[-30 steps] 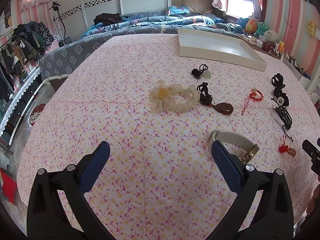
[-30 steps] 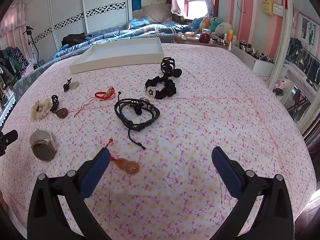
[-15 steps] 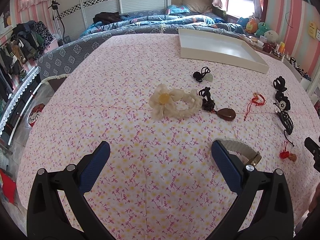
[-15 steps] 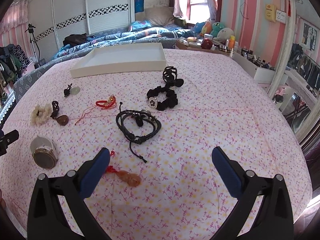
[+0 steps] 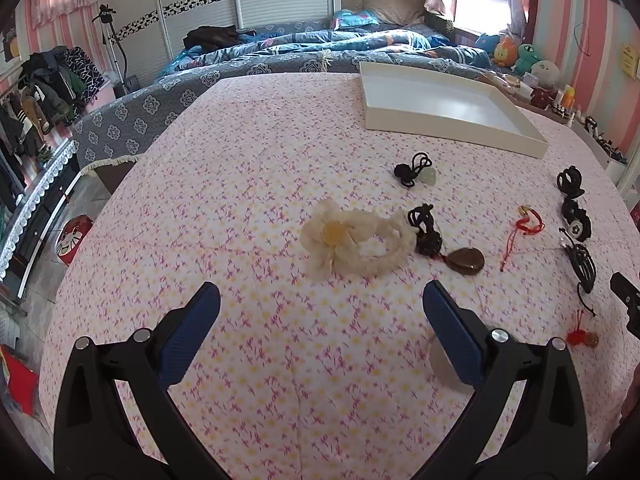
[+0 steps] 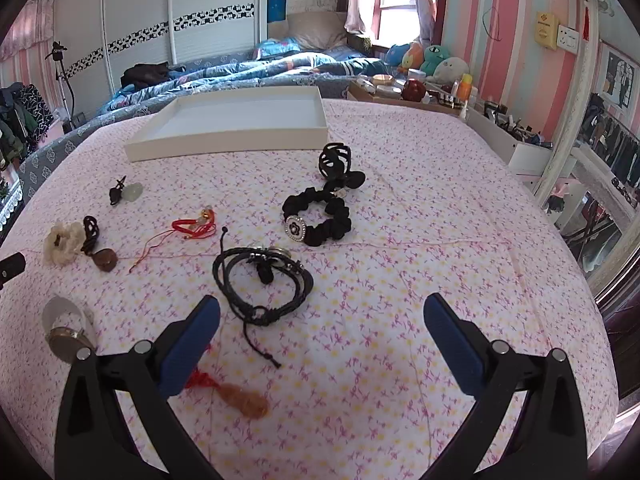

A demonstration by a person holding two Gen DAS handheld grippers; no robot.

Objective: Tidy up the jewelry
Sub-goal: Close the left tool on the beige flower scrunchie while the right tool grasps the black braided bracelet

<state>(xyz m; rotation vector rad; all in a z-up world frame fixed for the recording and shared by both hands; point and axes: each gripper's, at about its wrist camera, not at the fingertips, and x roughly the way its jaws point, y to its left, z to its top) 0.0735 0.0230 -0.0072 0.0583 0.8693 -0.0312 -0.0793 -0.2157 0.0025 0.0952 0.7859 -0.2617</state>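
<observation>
Your left claw [image 5: 318, 312] and right claw [image 6: 320, 314] hang spread wide over the bench, neither holding anything, with no piece yet between the pads. The white tray [image 6: 224, 136] sits bare at the far edge of the bench, which suggests the sorting has not begun and that it is where the pieces are meant to go.

The jewelry lies loose across the flowered cloth [image 5: 248, 184], each piece apart from the next, likely so you can take them one at a time. Ahead of your left claw, mid-bench, is the cream flower band [image 5: 352, 240], with a black-corded brown pendant [image 5: 464, 260] touching its right side and a pale jade pendant [image 5: 424, 174] farther toward the tray. A watch [image 6: 68, 336] lies near the front edge, half hidden behind your left claw's right finger.

Ahead of your right claw lies the black cord bracelet [image 6: 264, 276], closest to a grasp; beyond it are a black scrunchie [image 6: 320, 220] and hair claw clip [image 6: 336, 160]. A red string [image 6: 192, 226] sits to the left, and an amber charm [image 6: 244, 398] with a red knot lies partly under the left finger [image 6: 192, 344].
</observation>
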